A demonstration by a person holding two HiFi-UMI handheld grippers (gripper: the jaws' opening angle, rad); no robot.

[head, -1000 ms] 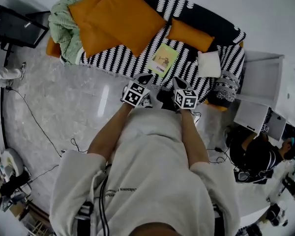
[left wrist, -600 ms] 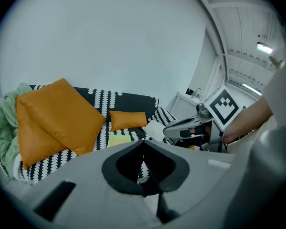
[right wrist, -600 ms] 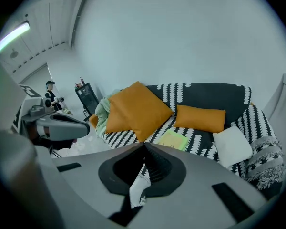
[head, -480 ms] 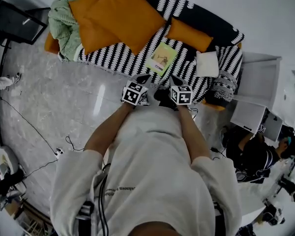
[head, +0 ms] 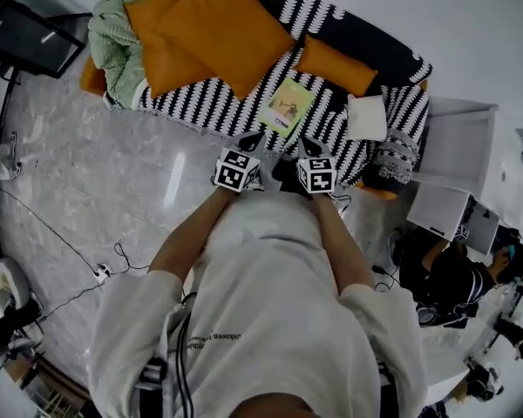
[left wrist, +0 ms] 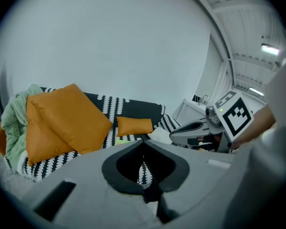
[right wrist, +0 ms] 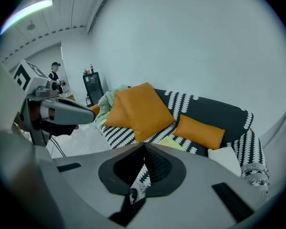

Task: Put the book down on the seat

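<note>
As the book (head: 288, 105) lies flat on the striped seat (head: 200, 110) just beyond the fingers, the left gripper (head: 254, 137) and right gripper (head: 306, 144), each pair closed together and empty, should pull straight back without nudging it.

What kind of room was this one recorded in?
Probably a living-room corner staged in a lab or studio: a striped sofa with orange cushions, loose cables across the floor, and another person seated at the right.
</note>
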